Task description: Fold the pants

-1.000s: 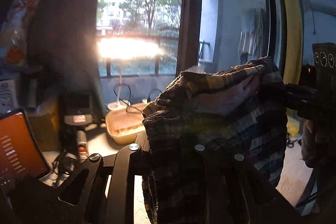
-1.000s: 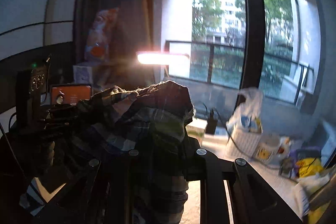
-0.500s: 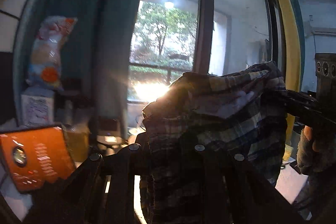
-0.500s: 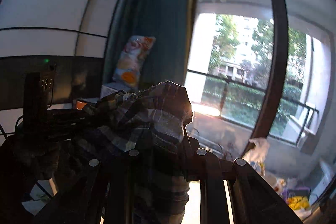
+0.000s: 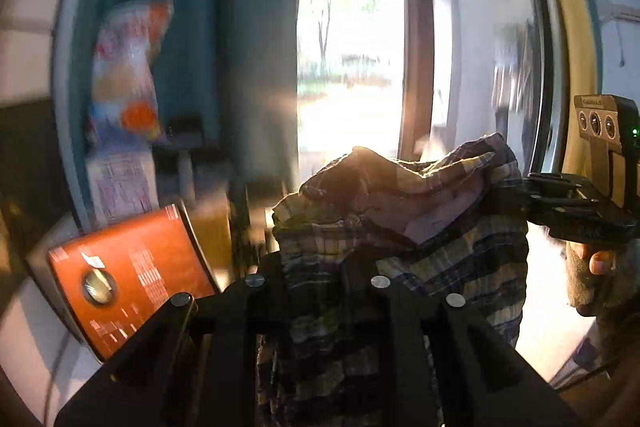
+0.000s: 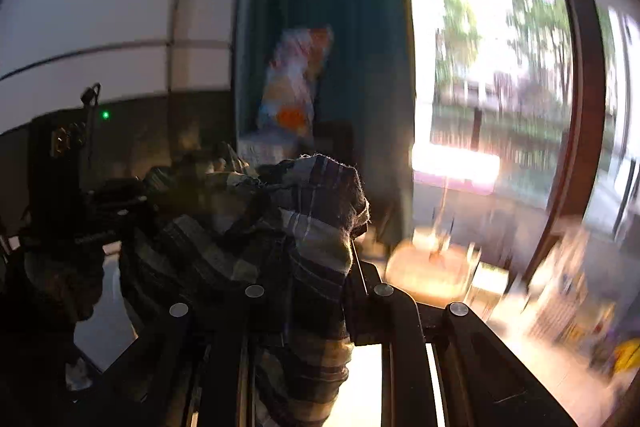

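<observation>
The plaid pants (image 5: 400, 247) hang bunched in the air between both grippers. My left gripper (image 5: 320, 267) is shut on one end of the waistband, and the cloth drapes over its fingers and hides the tips. My right gripper (image 6: 316, 267) is shut on the other end of the pants (image 6: 304, 223). Each gripper shows in the other's view: the right one (image 5: 568, 203) at the right edge of the left wrist view, the left one (image 6: 100, 211) at the left of the right wrist view. Both views are motion-blurred.
A large window (image 6: 500, 99) with a dark frame and a teal curtain (image 5: 248, 47) fill the background. An orange box (image 5: 128, 275) and a printed bag (image 5: 128, 75) stand at the left. A cluttered surface with containers (image 6: 432, 267) lies below the window.
Both grippers have swung with the pants still held up between them; the views have panned away from the window toward the curtain and wall. The grips have not changed.
</observation>
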Demonstrator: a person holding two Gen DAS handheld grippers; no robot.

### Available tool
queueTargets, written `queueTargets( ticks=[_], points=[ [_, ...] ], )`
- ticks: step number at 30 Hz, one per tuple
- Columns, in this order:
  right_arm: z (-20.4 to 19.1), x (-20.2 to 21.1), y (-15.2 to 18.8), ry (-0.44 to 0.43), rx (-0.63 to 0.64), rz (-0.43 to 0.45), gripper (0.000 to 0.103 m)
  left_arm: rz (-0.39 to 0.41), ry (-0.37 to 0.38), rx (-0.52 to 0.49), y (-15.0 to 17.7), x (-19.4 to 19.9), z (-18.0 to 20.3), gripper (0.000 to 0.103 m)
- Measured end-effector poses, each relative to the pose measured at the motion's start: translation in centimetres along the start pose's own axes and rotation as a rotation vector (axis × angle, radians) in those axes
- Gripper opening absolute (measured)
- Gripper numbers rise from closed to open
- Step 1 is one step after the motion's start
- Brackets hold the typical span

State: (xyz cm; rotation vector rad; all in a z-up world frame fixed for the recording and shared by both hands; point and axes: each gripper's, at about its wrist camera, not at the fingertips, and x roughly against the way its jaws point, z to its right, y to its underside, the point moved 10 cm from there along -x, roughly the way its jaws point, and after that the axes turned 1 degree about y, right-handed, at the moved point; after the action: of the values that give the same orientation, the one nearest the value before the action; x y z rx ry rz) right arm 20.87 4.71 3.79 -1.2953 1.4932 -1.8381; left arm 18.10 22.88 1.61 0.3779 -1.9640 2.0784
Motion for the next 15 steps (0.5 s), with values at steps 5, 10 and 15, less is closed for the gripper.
queueTargets(
  ticks=[5, 10, 15],
  points=[
    [3.9, -7.9, 7.4, 0.006, -0.142, -0.168, 0.020, -0.196, 0.012, 0.083, 6.2, -8.7, -2.8, 0.017],
    [6.5, -13.5, 12.5, 0.013, -0.215, -0.297, 0.020, -0.277, -0.008, 0.108, 9.3, -13.2, -4.1, 0.023],
    [7.3, -16.8, 14.2, 0.021, -0.204, -0.345, 0.020, -0.341, -0.062, 0.134, 10.6, -15.8, -6.1, 0.036]
  ],
)
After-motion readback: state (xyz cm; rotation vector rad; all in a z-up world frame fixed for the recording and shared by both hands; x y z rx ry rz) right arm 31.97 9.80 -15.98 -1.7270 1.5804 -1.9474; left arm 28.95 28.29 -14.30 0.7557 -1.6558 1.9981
